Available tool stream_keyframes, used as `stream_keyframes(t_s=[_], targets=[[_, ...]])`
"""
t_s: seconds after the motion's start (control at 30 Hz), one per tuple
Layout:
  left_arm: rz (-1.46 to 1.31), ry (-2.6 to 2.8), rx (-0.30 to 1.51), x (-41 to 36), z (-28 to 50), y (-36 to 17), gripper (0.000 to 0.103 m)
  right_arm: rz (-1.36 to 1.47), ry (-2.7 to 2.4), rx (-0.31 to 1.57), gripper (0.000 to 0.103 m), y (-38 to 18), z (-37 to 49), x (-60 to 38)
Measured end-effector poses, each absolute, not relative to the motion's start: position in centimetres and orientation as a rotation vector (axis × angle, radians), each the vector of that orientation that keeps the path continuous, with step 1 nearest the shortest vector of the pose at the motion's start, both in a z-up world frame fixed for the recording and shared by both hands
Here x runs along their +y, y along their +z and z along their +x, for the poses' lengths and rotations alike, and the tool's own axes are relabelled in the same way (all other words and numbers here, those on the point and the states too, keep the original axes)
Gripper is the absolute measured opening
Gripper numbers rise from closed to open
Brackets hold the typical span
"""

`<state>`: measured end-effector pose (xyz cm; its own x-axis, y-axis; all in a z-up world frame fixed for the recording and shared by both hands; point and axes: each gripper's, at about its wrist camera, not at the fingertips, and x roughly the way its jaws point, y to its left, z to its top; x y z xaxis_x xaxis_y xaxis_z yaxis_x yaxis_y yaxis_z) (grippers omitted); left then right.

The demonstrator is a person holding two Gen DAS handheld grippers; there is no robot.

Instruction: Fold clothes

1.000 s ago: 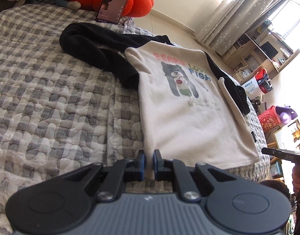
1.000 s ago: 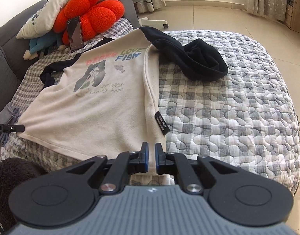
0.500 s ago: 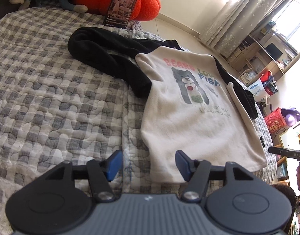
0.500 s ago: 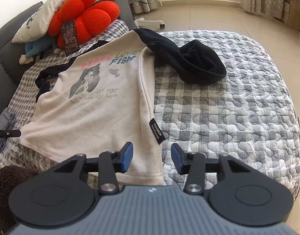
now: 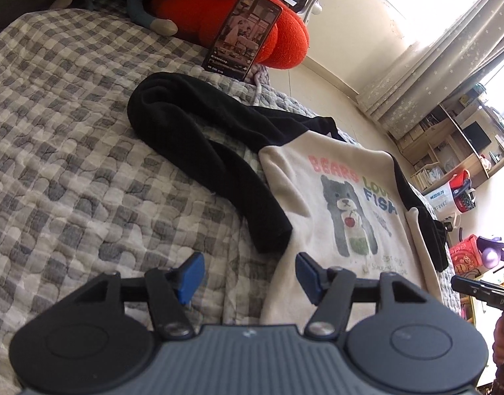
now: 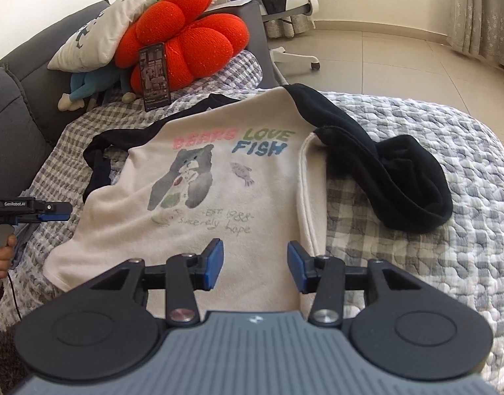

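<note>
Cream shirt (image 6: 238,197) lay flat on quilt (image 6: 449,263), long axis 6-to-12; left black sleeve (image 5: 206,154) at 12 of left gripper (image 5: 248,275), nearer; right gripper (image 6: 255,265) over hem; both spread, empty.

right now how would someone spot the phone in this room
Find the grey checked quilt on the bed, then the red flower-shaped cushion at its far end. The phone stands upright against that cushion, the only flat dark slab with a lit screen among soft things.
</note>
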<state>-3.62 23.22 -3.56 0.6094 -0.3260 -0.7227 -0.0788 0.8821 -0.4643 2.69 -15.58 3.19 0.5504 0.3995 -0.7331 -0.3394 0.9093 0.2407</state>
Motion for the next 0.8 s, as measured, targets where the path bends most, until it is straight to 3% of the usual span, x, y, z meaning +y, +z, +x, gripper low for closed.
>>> stream_keyframes(t_s=[0.8], targets=[[-0.306, 0.034, 0.856, 25.0, 4.9, -3.2, 0.062, 0.011, 0.646, 0.826, 0.047, 2.1, 17.9, -5.8]])
